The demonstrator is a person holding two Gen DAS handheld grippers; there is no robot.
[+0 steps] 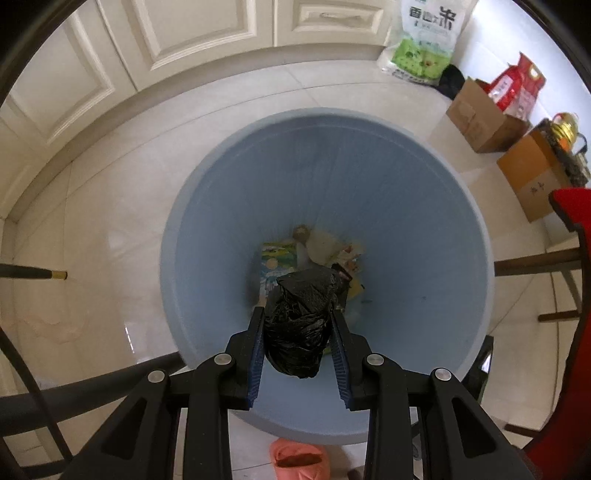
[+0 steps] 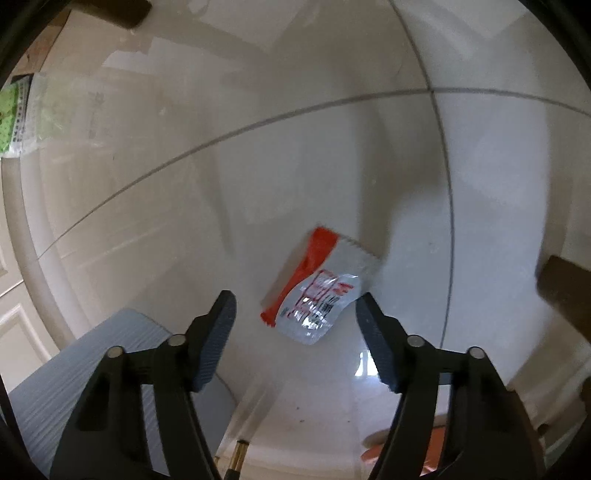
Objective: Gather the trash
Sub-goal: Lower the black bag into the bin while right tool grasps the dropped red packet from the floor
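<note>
In the left wrist view my left gripper (image 1: pixel 297 317) is shut on a crumpled black plastic bag (image 1: pixel 301 325) and holds it over the mouth of a round blue trash bin (image 1: pixel 221 221). Wrappers and scraps (image 1: pixel 314 254) lie at the bin's bottom. In the right wrist view my right gripper (image 2: pixel 295 306) is open and empty, just above a red and clear plastic wrapper (image 2: pixel 314 291) that lies flat on the white tile floor. The wrapper sits between the two fingers and slightly beyond them. The bin's ribbed blue side (image 2: pixel 74 376) shows at lower left.
White cabinet doors (image 1: pixel 184 33) stand behind the bin. A rice bag (image 1: pixel 424 37), cardboard boxes (image 1: pixel 480 122) and a red bag (image 1: pixel 517 88) stand at right. Chair legs (image 1: pixel 535 262) and a pink slipper (image 1: pixel 299 458) are near the bin. A green packet (image 2: pixel 22 114) lies at far left.
</note>
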